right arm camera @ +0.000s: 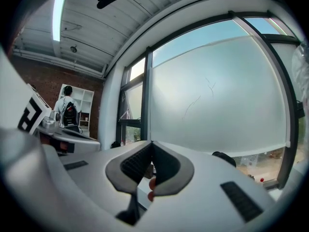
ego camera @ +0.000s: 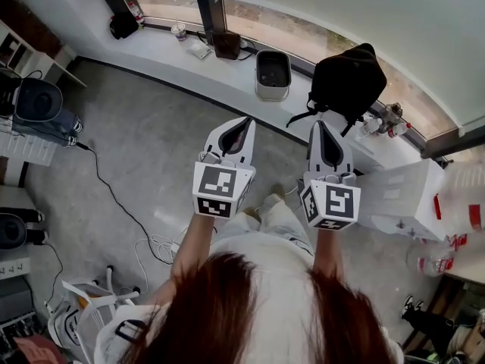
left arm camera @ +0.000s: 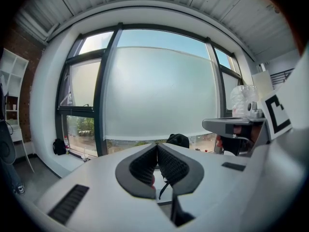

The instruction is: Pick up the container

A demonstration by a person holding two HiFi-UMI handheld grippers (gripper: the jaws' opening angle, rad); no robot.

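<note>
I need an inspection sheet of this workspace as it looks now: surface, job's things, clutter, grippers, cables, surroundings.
Surface: white ledge under the window; grey floor below it.
Job's things: container stands on the ledge, untouched.
Clutter: backpack, cup, brown box and bottles on the ledge.
Grippers: left gripper and right gripper side by side in the air, jaws together, nothing held.
Cables: black cable and white cable on the floor.
Surroundings: large window; white box at the right.
</note>
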